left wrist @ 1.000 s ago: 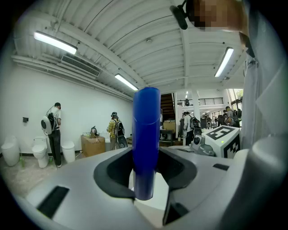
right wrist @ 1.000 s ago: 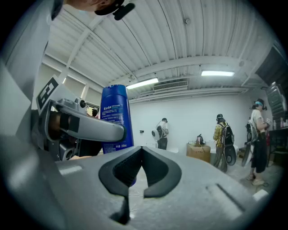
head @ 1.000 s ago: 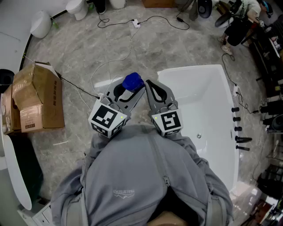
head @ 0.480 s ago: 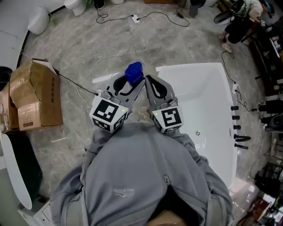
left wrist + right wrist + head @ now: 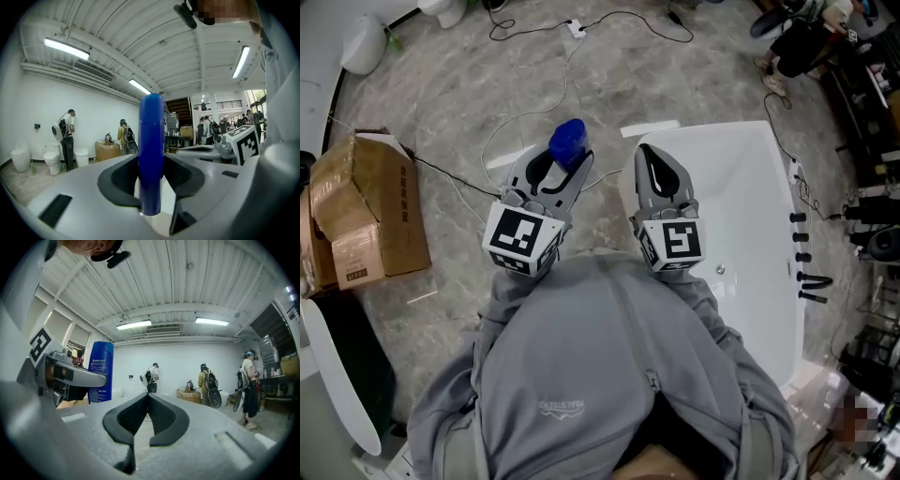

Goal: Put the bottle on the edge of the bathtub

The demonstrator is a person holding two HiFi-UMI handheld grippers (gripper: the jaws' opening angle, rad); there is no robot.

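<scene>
Our left tool clamps the blue bottle upright above the floor, just beside the bathtub rim's left edge. The right tool is pinched closed, empty. We should carry the bottle over the rim (its flat part) and lower it before releasing.

Bottle: smooth glossy blue plastic; bathtub: glossy white, smooth. Left gripper and right gripper: matt grey plastic, finely grainy up close. Floor: grey marbled stone with slight sheen; box: matt brown cardboard; hoodie: soft grey cloth.
</scene>
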